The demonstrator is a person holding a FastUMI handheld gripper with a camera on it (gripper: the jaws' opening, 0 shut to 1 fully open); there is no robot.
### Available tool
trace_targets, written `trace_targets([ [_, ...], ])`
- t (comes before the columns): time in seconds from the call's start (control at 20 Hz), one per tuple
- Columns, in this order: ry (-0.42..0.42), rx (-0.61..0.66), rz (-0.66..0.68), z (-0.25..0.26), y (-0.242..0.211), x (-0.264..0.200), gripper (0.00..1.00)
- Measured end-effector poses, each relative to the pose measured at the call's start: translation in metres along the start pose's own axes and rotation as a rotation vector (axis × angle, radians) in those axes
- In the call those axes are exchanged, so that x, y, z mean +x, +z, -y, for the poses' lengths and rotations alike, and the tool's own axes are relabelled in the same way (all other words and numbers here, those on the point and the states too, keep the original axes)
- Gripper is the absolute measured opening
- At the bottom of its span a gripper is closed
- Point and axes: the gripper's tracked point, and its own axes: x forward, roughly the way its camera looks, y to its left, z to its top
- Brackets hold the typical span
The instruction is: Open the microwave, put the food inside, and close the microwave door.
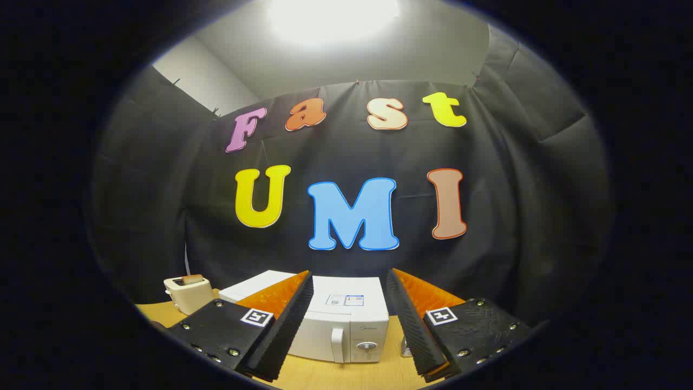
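Observation:
A white microwave (346,319) stands on the wooden table (325,374), beyond my fingers and seen between them. Its door is closed, with a vertical white handle (337,345) and a round dial (366,346) on the front right. My gripper (349,287) is open, raised above the table with nothing between its fingers. The left finger hides the microwave's left part. I cannot make out the food.
A white toaster (188,292) with something brown in its slot sits to the left of the microwave. A small metal object (404,346) stands by the microwave's right side, partly behind my right finger. The black cloth wall hangs close behind.

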Motion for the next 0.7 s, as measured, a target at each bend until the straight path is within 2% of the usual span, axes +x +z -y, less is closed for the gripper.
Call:
trace_targets([
  [0.2,0.028,0.004,0.015,-0.008,0.005,-0.006,0.87],
  [0.7,0.03,-0.004,0.034,-0.014,0.009,-0.01,0.87],
])
